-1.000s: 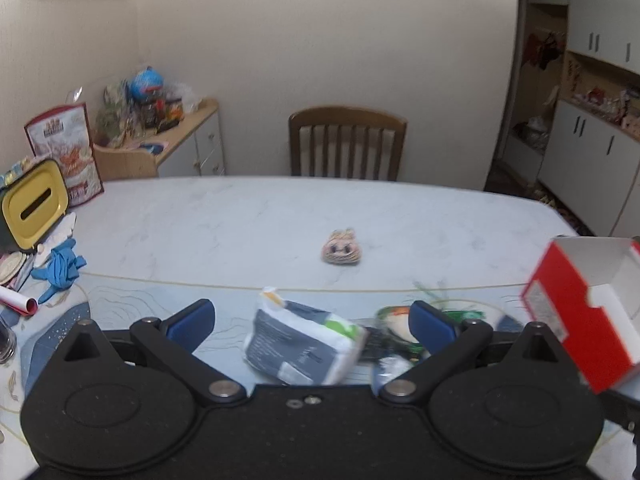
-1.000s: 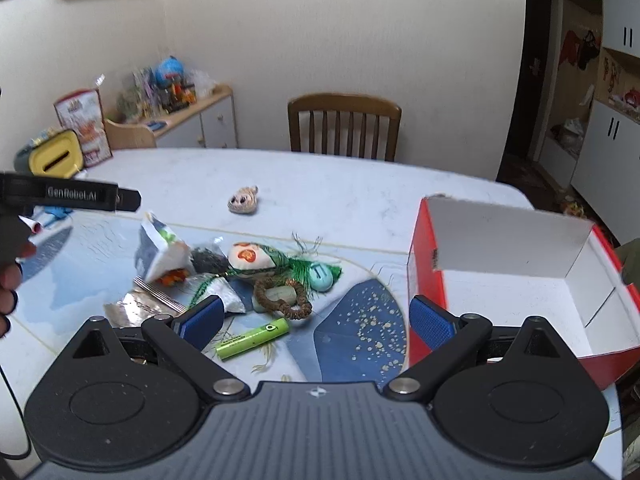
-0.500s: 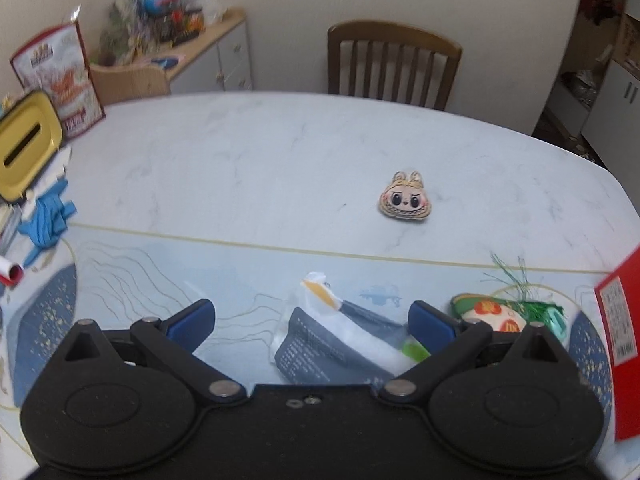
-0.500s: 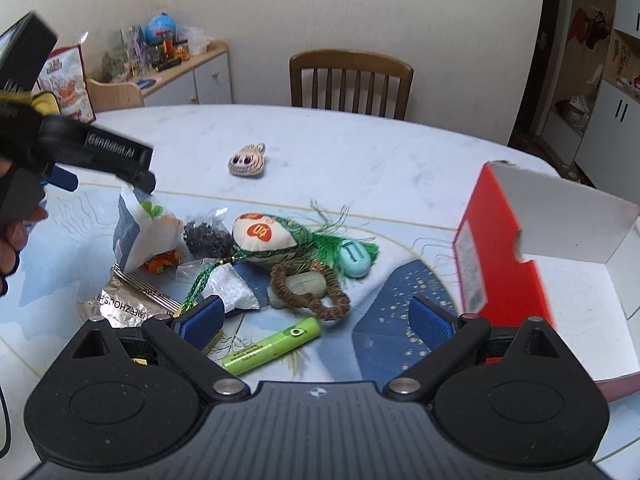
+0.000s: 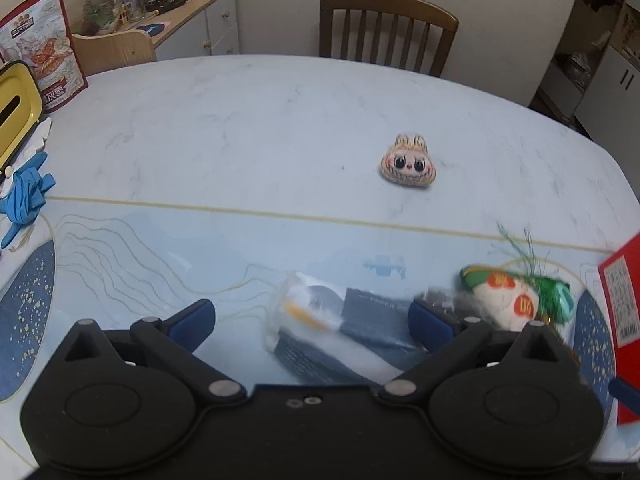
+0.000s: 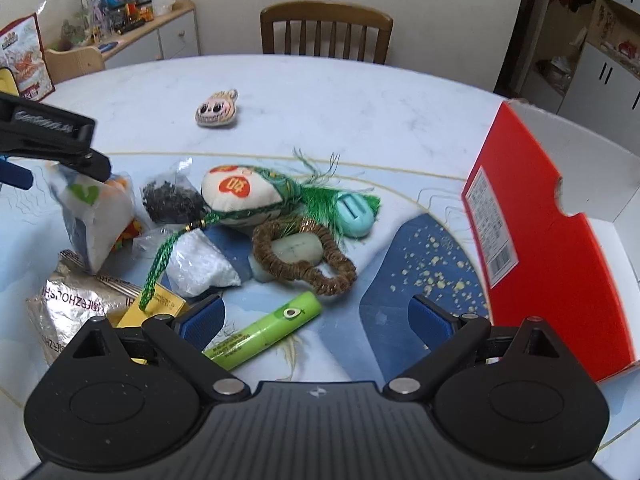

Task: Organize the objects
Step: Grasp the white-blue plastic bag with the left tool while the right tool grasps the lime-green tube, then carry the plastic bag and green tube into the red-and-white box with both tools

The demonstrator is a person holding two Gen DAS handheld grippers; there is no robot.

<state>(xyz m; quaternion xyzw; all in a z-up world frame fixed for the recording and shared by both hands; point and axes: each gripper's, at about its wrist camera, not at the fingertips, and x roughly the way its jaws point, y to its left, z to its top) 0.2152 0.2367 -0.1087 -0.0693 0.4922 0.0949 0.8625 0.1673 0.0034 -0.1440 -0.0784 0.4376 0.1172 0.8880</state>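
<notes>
My left gripper point(image 5: 310, 318) is open, its blue pads wide apart on either side of a blurred white-and-grey packet point(image 5: 320, 332). From the right wrist view the left gripper point(image 6: 52, 136) hovers just over that packet point(image 6: 92, 220) at the left end of a pile. My right gripper point(image 6: 318, 316) is open above the table mat, and a green tube point(image 6: 268, 332) lies by its left finger. The pile also holds a white sachet with a green tassel point(image 6: 240, 196), a brown braided ring point(image 6: 304, 256) and a teal clip point(image 6: 354, 216). An open red box point(image 6: 540, 240) stands to the right.
A small face-shaped plush point(image 5: 408, 164) lies alone farther back on the white table point(image 5: 260, 128). A silver foil pouch point(image 6: 68, 300) and a bag of dark bits point(image 6: 168, 200) sit in the pile. At the left edge are a yellow tin point(image 5: 16, 116) and blue gloves point(image 5: 24, 196). A wooden chair point(image 5: 384, 28) stands behind.
The left gripper has tipped down and come lower over the packet, still wide apart. The right gripper has dropped closer to the pile and the green tube; the red box now sits farther right.
</notes>
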